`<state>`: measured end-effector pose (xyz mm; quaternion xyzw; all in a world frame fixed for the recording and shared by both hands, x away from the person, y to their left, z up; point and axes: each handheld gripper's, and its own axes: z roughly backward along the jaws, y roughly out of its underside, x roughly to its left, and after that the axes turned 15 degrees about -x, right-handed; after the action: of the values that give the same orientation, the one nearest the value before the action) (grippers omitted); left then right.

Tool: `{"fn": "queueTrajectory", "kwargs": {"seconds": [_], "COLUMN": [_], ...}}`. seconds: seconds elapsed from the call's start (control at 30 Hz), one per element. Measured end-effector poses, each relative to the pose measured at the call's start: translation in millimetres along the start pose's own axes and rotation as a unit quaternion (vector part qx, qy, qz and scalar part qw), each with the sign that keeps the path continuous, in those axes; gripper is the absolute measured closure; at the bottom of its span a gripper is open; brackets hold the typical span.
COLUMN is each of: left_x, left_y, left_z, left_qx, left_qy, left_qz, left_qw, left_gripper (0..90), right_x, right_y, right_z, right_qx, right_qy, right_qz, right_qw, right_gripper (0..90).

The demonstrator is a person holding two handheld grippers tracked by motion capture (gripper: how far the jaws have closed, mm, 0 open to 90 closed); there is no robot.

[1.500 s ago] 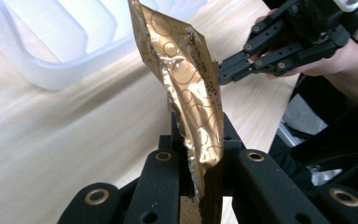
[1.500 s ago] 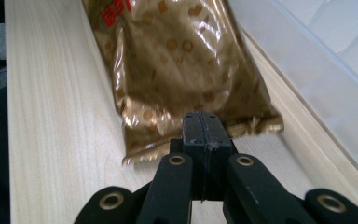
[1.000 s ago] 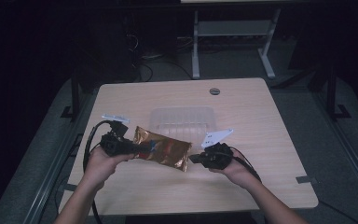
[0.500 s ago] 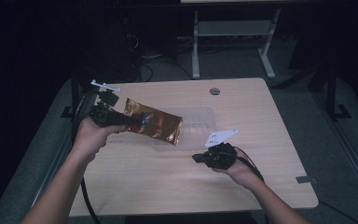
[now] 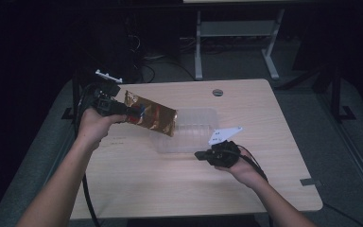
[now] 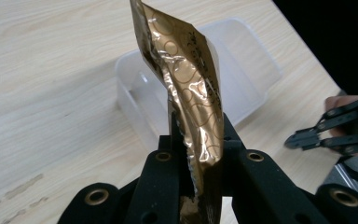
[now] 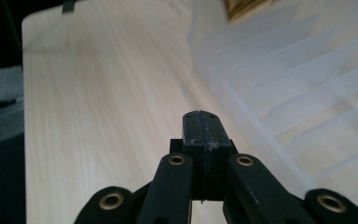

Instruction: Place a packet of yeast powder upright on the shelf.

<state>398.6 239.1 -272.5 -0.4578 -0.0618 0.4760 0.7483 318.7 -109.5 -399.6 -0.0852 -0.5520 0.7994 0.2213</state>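
The left tongs (image 5: 131,113) clamp one end of a gold foil packet (image 5: 153,115), holding it in the air above the left edge of a clear plastic tray (image 5: 196,137) on the desk (image 5: 170,189). The right tongs (image 5: 199,155), closed with nothing between them, rest on the desk just beside the tray's near side.

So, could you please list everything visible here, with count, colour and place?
foil pouch: one, gold-brown, held in the air over the table's left part, its free end above the tray
plastic tray: one, clear, ribbed, mid-table
table: one, light wood
metal stand: one, grey, on the floor behind the table
left gripper: one, black, shut on the foil pouch
right gripper: one, black, shut, empty, beside the plastic tray
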Motion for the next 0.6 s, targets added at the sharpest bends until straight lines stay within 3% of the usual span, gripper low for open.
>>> {"fn": "queueTrajectory", "kwargs": {"seconds": [0.23, 0.37, 0.5, 0.53, 0.6], "left_x": [1.8, 2.4, 3.4, 3.1, 2.1], "left_y": [-3.1, -3.6, -3.4, -3.2, -3.2], "left_z": [-4.7, -10.0, -12.4, -13.4, -13.9], "left_qx": [0.007, 0.018, 0.023, 0.022, 0.023], "left_qy": [-0.016, -0.023, -0.026, -0.026, -0.026], "left_qz": [0.006, 0.007, 0.007, 0.009, 0.008], "left_qw": [0.9998, 0.9996, 0.9994, 0.9994, 0.9994], "left_gripper": [82.5, 82.5, 82.5, 82.5, 82.5], "right_x": [-17.9, -32.1, -41.0, -47.0, -50.7], "right_y": [-31.5, -55.1, -66.6, -72.3, -75.1], "right_z": [-21.9, -56.0, -76.5, -89.1, -96.8], "right_qx": [-0.032, -0.040, -0.042, -0.043, -0.042], "right_qy": [0.017, 0.024, 0.030, 0.035, 0.039], "right_qz": [-0.003, -0.006, -0.006, -0.015, -0.023], "right_qw": [0.9994, 0.9989, 0.9987, 0.9983, 0.9981], "right_gripper": [89.9, 89.9, 89.9, 89.9, 89.9]}}
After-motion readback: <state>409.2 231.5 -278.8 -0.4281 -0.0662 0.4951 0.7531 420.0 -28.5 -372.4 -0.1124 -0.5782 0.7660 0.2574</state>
